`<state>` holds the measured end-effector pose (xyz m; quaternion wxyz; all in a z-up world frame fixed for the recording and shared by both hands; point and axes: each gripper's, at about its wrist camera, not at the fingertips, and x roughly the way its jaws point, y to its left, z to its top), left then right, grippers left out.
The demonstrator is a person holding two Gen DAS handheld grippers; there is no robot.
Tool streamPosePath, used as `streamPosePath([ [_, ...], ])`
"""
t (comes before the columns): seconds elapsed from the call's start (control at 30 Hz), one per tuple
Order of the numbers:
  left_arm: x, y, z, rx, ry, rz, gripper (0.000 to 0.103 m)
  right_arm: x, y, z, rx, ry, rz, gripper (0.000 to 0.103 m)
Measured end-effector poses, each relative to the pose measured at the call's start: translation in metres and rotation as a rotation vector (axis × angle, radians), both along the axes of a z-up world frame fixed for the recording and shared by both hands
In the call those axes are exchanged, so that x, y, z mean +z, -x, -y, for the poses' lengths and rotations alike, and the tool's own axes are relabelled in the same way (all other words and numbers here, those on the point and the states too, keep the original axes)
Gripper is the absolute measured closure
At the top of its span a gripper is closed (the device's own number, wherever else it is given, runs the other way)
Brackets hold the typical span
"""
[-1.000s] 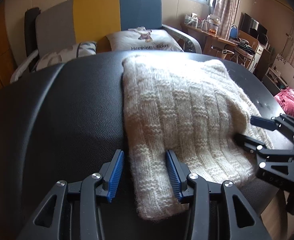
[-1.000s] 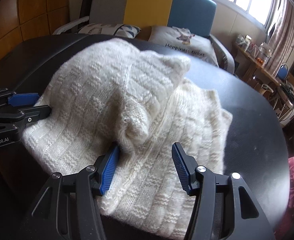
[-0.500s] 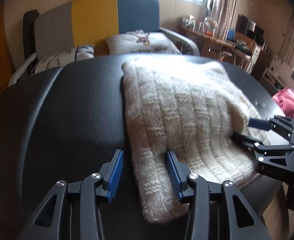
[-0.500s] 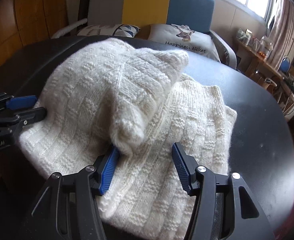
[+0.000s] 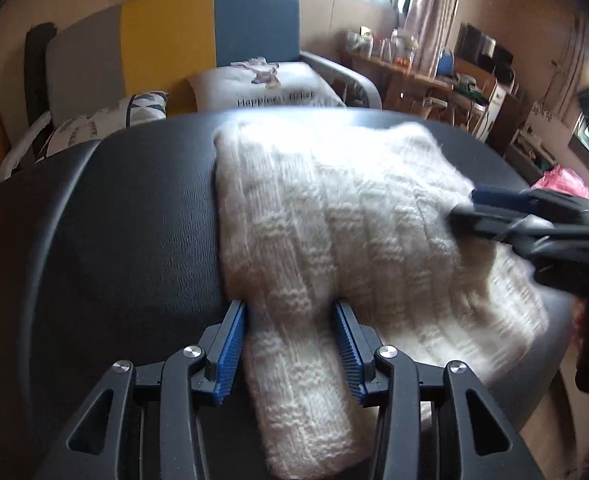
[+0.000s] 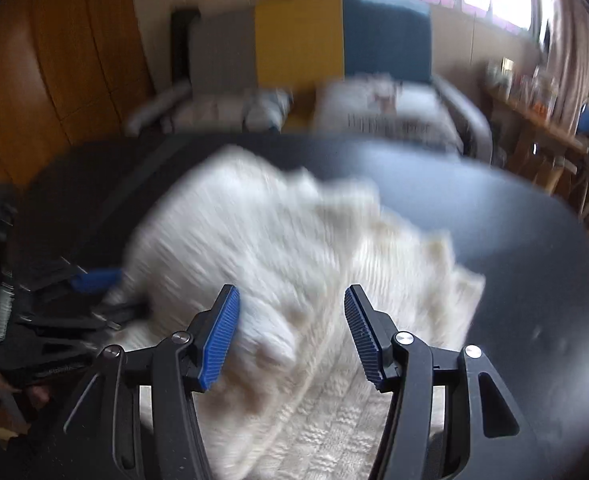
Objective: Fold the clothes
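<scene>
Sweater (image 5: 334,216), a cream knit, lies on the black table (image 5: 126,216) in a doubled-over bundle. In the left wrist view, the left gripper (image 5: 290,344) stands with its jaws wide apart, a narrow tongue of knit, perhaps a sleeve, running between the blue pads, which do not pinch it. The right gripper (image 5: 470,204) reaches in from the far side at the bundle's edge. In the right wrist view, badly blurred, the right gripper (image 6: 292,332) is likewise spread open over the heaped wool, gripping nothing as far as I can tell. Judged from this, the body is already folded over itself; the loose tongue and the ragged right edge remain to be tucked and squared.
</scene>
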<state>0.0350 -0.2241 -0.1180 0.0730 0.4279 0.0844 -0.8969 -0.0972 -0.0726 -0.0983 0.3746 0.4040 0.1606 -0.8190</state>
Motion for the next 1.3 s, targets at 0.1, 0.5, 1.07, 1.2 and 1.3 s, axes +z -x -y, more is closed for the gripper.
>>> streamPosePath([
  [0.1,0.006,-0.006,0.002,-0.008,-0.011,-0.025,0.058,-0.014,0.007,-0.007,-0.011,0.026,0.033,0.043],
  [0.5,0.040,0.040,0.013,-0.032,0.014,-0.111,0.058,0.048,0.039,-0.024,0.059,0.351,0.101,0.043],
  [1.07,0.044,0.060,0.028,-0.044,0.016,-0.140,0.057,0.015,0.094,-0.016,0.013,0.354,0.320,0.051],
  [1.2,0.041,0.074,0.043,0.004,0.020,-0.095,0.057,0.016,0.108,-0.026,-0.012,0.419,0.407,0.045],
  [1.3,0.032,0.074,0.056,0.042,-0.032,-0.079,0.057,0.006,0.110,-0.036,-0.031,0.424,0.457,0.045],
])
